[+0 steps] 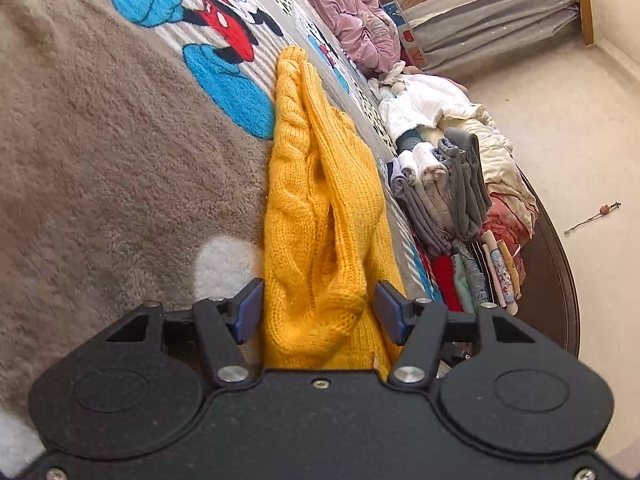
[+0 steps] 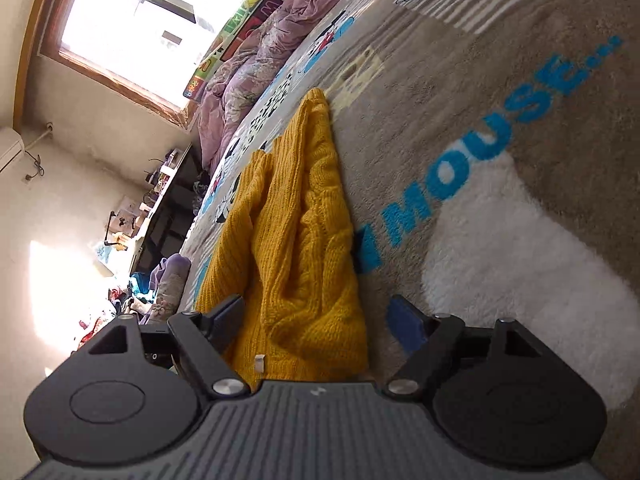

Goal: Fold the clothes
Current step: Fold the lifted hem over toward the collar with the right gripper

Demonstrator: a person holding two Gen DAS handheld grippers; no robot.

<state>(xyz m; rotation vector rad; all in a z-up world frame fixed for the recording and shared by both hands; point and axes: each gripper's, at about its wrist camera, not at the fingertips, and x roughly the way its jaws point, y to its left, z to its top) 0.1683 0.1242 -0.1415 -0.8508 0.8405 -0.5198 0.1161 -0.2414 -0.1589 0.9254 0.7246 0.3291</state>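
A yellow cable-knit sweater [image 1: 316, 208] lies bunched in a long strip on the Mickey Mouse blanket [image 1: 100, 152]. My left gripper [image 1: 318, 310] is open, with the sweater's near end between its blue pads [image 1: 250, 312]. The same sweater [image 2: 296, 240] shows in the right wrist view. My right gripper [image 2: 316, 322] is open and straddles the sweater's other end, where a small white label [image 2: 259, 363] shows. I cannot tell if either gripper's pads touch the knit.
A stack of folded clothes [image 1: 448, 200] and a heap of unfolded laundry [image 1: 460, 112] lie along the bed's edge. A purple quilt [image 2: 256, 68] is bunched by the window. The bed's dark wooden edge [image 1: 560, 280] drops to the floor.
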